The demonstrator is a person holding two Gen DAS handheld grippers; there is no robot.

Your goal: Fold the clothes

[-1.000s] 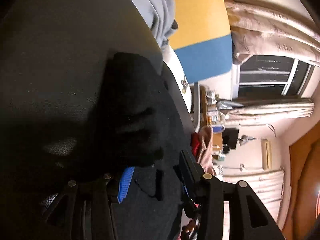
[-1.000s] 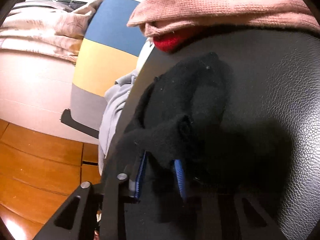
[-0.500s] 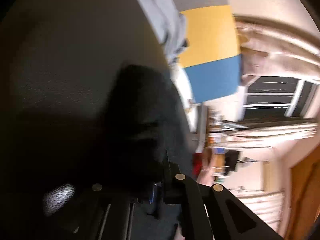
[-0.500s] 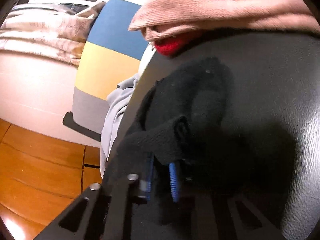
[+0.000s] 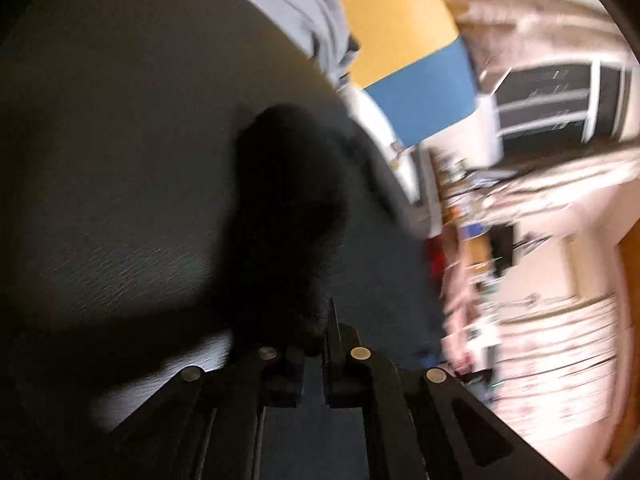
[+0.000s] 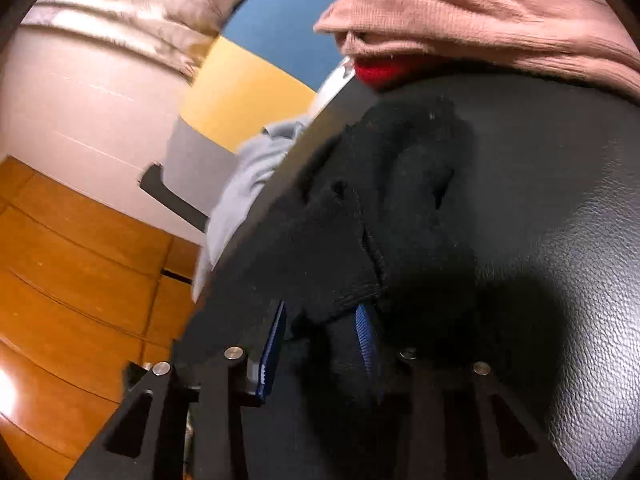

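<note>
Left gripper [image 5: 316, 356] clenched on the black garment [image 5: 288, 216]; right gripper [image 6: 320, 336] released around it, pink sweater [image 6: 480, 12] piled behind.

Left gripper [image 5: 316, 344] at six o'clock, jaws drawn close together and pinched on the near end of a black garment [image 5: 288, 216]. Garment stretched from the fingertips up toward twelve o'clock across a dark, grained surface [image 5: 120, 152], touching it along its length. Pale grey cloth [image 5: 308, 20] draped over that surface's edge near twelve o'clock, a yellow-and-blue panel [image 5: 412, 60] just beside it at one o'clock, and a blurred room with a dark window [image 5: 560, 100] at two o'clock.
</note>
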